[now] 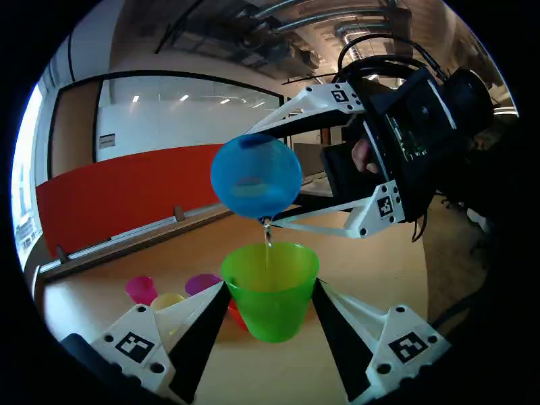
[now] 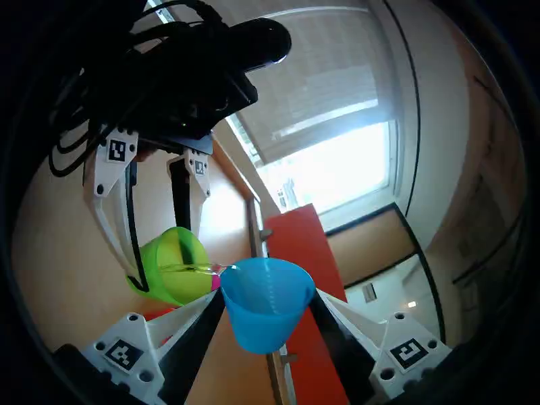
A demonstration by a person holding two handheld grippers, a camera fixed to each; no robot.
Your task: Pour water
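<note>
The left claw point(image 1: 271, 285) pinches the green cup point(image 1: 271, 307); above it, the right claw point(image 2: 267, 294) pinches the tilted blue cup point(image 2: 263, 314), water point(image 1: 268, 233) trickling into the green cup.

The green cup point(image 1: 273, 297) hides most of a red cup point(image 1: 234, 315).

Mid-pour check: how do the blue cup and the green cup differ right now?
The blue cup is tipped over and higher; the green cup stands upright below it. Water leaves the blue cup and falls into the green cup. The right gripper holds the blue cup, the left gripper the green one. Both are tapered plastic cups.
</note>
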